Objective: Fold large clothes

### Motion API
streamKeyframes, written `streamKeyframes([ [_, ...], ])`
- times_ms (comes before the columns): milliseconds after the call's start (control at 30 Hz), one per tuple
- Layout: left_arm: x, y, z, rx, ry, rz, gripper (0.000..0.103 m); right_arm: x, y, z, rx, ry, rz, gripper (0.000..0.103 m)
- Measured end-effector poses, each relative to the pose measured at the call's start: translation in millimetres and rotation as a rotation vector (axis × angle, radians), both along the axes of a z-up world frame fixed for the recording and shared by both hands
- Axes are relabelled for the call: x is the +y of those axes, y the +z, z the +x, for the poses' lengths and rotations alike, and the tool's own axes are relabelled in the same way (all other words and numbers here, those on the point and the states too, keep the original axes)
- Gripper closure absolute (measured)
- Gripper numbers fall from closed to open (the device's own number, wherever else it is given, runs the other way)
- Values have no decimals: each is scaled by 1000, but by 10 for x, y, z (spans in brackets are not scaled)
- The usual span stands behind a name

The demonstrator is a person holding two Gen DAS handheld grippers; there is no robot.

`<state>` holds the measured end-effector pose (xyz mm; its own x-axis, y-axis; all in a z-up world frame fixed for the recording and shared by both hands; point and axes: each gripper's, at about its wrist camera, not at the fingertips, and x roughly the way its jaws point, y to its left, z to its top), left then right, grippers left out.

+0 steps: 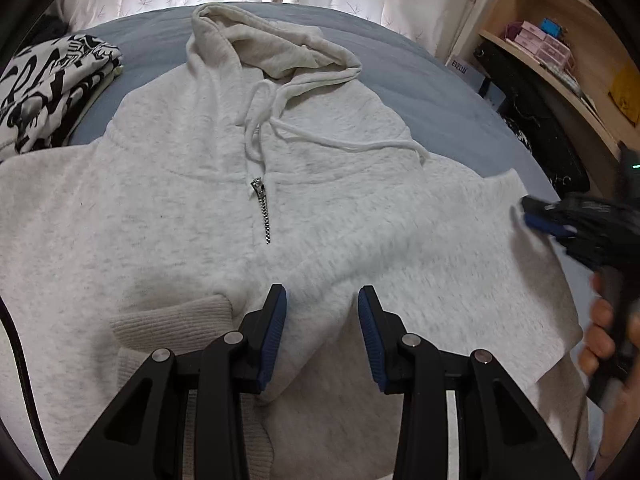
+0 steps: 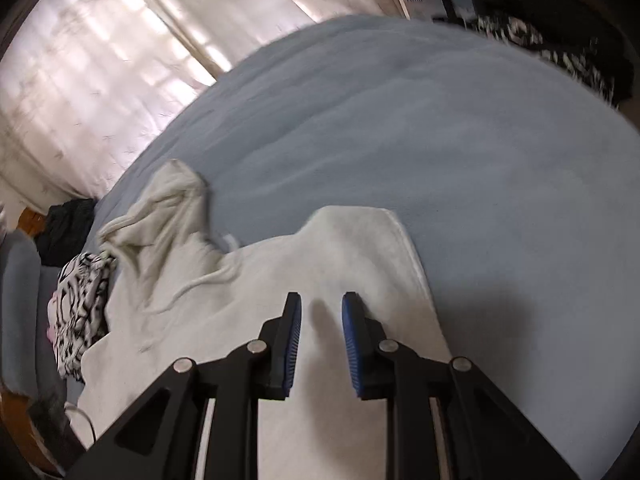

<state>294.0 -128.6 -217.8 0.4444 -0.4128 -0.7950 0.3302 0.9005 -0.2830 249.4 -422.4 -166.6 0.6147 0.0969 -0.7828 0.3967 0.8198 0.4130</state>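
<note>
Fleecy and soft, the hoodie (image 1: 200, 184) is lying face-up on the bed (image 1: 420, 92), beside a printed pile (image 1: 48, 92) at left. Left claw (image 1: 322, 320) is hovering part-open over its front, gripping nothing. Right claw (image 2: 321, 320) is hanging empty, jaws apart, above the sleeve (image 2: 360, 248). Thick, floppy cloth: likely best pinched at sleeve edges.

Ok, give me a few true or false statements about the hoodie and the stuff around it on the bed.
1. The hoodie lies front up, hood away from the left gripper. True.
2. Its zipper runs the full length. False: it is short, at the neck.
3. A black-and-white patterned garment lies beside the hoodie. True.
4. The bed cover is red. False: it is blue-grey.
5. The right gripper has cloth pinched in it. False: nothing is between them.
</note>
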Motion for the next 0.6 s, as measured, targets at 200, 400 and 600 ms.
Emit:
streamKeyframes([
  [200,1,-26,15,-6,-14,4,67,19,-294,184,42,19,-36,83],
  [400,8,59,1,8,-7,13,67,-94,13,-128,-18,-23,160,82],
  [600,163,204,-256,10,-3,-45,66,331,174,-734,4,79,112,82],
])
